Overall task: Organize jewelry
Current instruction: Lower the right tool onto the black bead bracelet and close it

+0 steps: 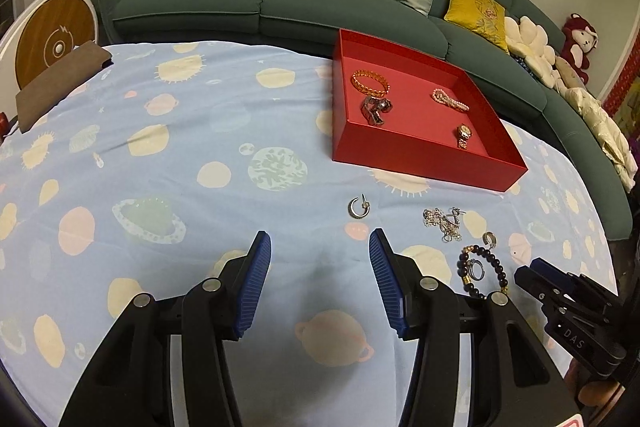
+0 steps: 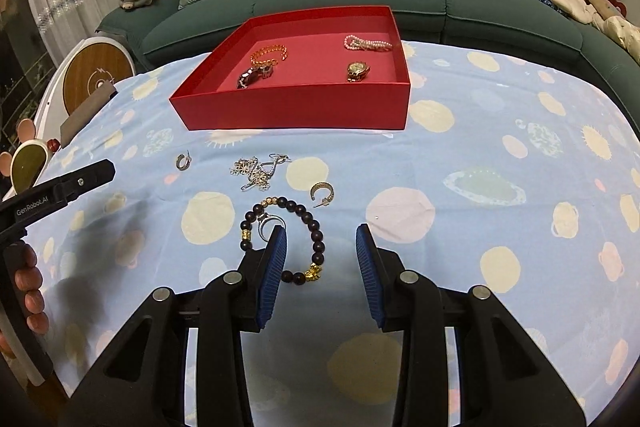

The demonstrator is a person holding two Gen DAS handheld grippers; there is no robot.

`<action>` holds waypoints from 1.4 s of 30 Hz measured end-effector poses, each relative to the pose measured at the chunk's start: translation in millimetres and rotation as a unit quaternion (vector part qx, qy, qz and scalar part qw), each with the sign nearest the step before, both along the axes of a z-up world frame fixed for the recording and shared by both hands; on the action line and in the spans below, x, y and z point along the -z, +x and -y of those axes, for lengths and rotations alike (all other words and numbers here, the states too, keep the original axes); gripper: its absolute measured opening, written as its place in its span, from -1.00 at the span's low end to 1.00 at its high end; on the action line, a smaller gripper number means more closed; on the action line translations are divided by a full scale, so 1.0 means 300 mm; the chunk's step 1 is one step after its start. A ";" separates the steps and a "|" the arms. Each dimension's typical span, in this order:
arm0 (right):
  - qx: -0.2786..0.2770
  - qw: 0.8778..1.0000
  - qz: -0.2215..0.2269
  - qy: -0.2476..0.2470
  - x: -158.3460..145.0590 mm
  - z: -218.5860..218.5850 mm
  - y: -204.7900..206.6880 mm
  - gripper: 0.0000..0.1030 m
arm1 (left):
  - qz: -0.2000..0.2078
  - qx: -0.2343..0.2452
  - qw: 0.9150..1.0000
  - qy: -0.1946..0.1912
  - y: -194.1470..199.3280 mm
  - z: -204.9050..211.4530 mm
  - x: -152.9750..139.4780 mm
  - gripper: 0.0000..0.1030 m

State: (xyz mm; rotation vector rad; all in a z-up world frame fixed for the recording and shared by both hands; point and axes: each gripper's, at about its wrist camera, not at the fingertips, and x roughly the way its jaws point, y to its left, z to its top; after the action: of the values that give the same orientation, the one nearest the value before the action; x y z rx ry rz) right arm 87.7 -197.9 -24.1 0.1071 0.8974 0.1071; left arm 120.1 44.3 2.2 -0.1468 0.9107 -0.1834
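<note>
The right gripper hovered wide open and empty, its left finger overlapping the dark bead bracelet, with a silver ring inside the loop. The left gripper, also spread and empty, sat farther left. Beyond lay the red tray.

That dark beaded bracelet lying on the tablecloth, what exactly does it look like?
The dark beaded bracelet is a loop of round, glossy, near-black beads with a few gold-coloured spacers and a small gold charm. It lies flat on the planet-print tablecloth, outside the red tray. A silver ring rests inside the loop. The open right gripper hovers over it, one blue finger hiding part of the loop; nothing grips it.
</note>
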 end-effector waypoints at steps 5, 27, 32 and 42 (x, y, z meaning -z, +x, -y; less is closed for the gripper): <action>-0.011 1.000 -0.008 -0.009 0.032 -0.027 0.024 -0.34 | -0.004 0.003 1.000 -0.003 0.012 -0.002 0.012 -0.05; -0.017 0.999 0.001 -0.033 0.049 -0.040 0.045 -0.86 | -0.024 0.007 1.000 -0.012 0.046 0.016 0.051 -0.05; -0.019 0.999 0.030 -0.006 -0.026 -0.022 0.020 -0.86 | -0.025 0.011 1.000 -0.013 0.050 0.029 0.058 -0.05; -0.029 0.997 0.068 0.025 -0.125 -0.001 -0.029 -0.86 | -0.027 0.029 0.999 -0.006 0.056 0.094 0.077 -0.05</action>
State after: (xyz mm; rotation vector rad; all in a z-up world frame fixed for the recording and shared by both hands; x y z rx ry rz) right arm 79.0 -197.7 13.5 0.1188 0.7628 0.1898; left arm 137.0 16.1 -20.8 -0.1369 0.9683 -0.2386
